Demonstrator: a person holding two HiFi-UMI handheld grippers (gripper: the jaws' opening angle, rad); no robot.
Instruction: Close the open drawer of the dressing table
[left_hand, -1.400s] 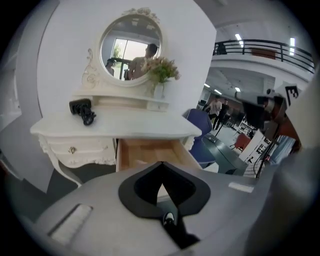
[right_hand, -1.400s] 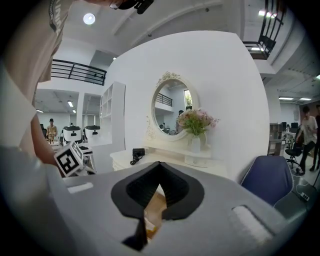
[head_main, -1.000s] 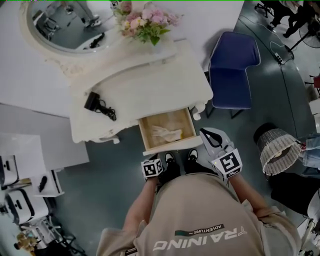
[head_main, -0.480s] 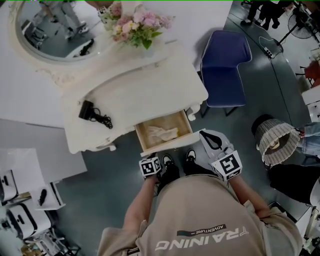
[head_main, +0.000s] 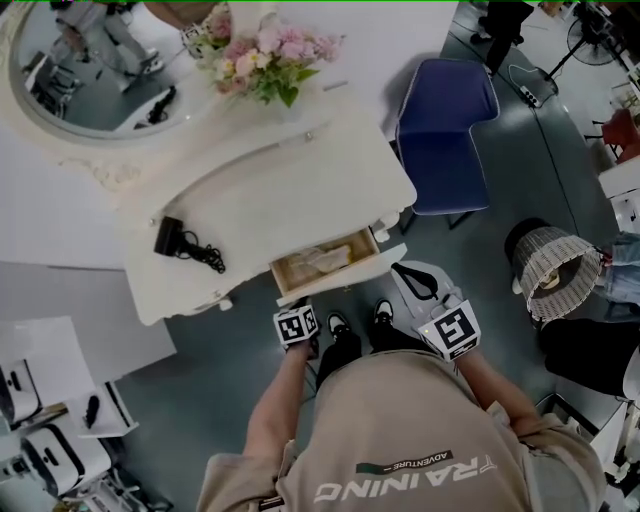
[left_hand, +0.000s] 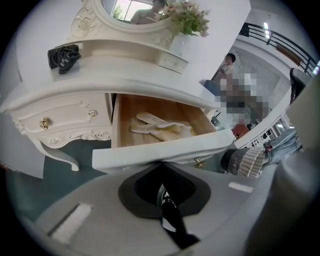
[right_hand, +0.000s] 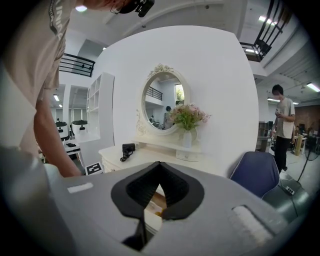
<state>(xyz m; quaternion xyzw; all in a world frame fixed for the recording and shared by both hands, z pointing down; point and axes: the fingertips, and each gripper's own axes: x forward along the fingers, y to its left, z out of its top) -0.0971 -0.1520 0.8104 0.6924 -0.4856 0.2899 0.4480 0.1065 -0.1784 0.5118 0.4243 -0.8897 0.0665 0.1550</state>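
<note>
Now push the drawer (left_hand: 160, 149) front straight and level with the left claw (left_hand: 161, 166), tips pinched together, right claw (right_hand: 159, 166) likewise closed, empty.

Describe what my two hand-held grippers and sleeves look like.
The left hand-held gripper and right hand-held gripper are grey shells with black inner padding, each carrying a white cube with black square markers. The sleeves are short, beige T-shirt fabric.
</note>
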